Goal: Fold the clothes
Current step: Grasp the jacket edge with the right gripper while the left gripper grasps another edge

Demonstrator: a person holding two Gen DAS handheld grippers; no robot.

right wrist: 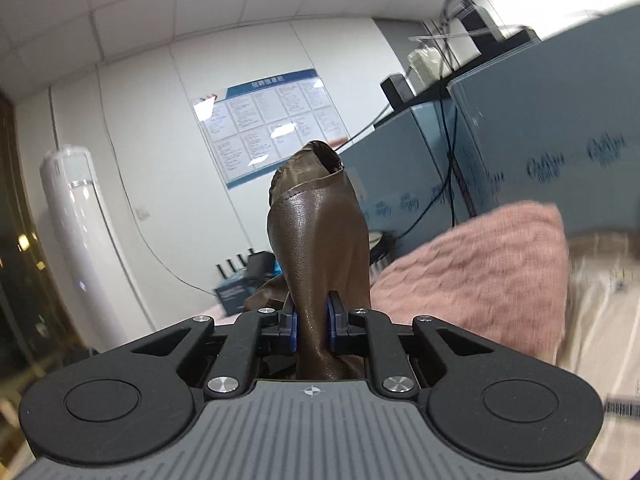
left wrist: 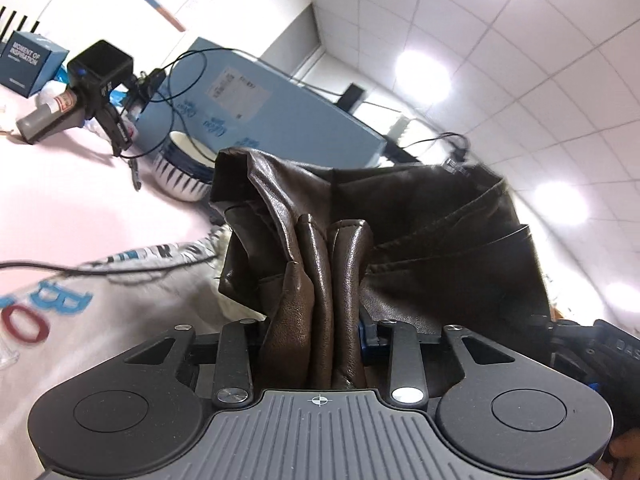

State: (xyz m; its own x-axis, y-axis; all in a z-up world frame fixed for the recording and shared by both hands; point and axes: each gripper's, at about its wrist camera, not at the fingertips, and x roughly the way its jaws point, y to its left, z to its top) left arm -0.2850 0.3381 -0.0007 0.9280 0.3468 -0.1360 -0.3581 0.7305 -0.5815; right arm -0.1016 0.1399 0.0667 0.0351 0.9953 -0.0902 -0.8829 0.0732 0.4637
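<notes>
1. In my left wrist view, far left of the brown leather garment (left wrist: 400, 232), a dark blue box (left wrist: 28, 62) printed with white lettering sits on the pink table surface (left wrist: 80, 208).
2. Just right of that box, a black handheld device (left wrist: 98, 80) lies on the same surface, with thin black cables (left wrist: 176, 92) looping from it toward the garment.
3. Between the device and the garment stands a round blue-and-white striped basket (left wrist: 182, 172), its right side hidden behind the leather.
4. Below and left of the garment lies a white shirt with big blue and red letters (left wrist: 120, 300), touching the leather's lower left edge.
5. My left gripper (left wrist: 320, 344) is clamped on a bunched fold of the brown leather garment; 2 thick rolled ridges of leather rise between the fingers, which are mostly hidden by the fabric.
6. The rest of the garment spreads up and to the right of that grip, lifted off the table against a blue partition (left wrist: 260, 112).
7. In my right wrist view, a tall white floor unit (right wrist: 76, 220) stands far left of the garment (right wrist: 320, 240), and a wall notice board (right wrist: 268, 120) hangs behind it.
8. My right gripper (right wrist: 312, 326) pinches a narrow neck of the same leather between its blue-lined fingers (right wrist: 291, 330), and the cloth stands up above them in a glossy peak.
9. Right of that peak lies a pink knitted cloth (right wrist: 480, 272), with blue partitions (right wrist: 540, 152) behind it.
</notes>
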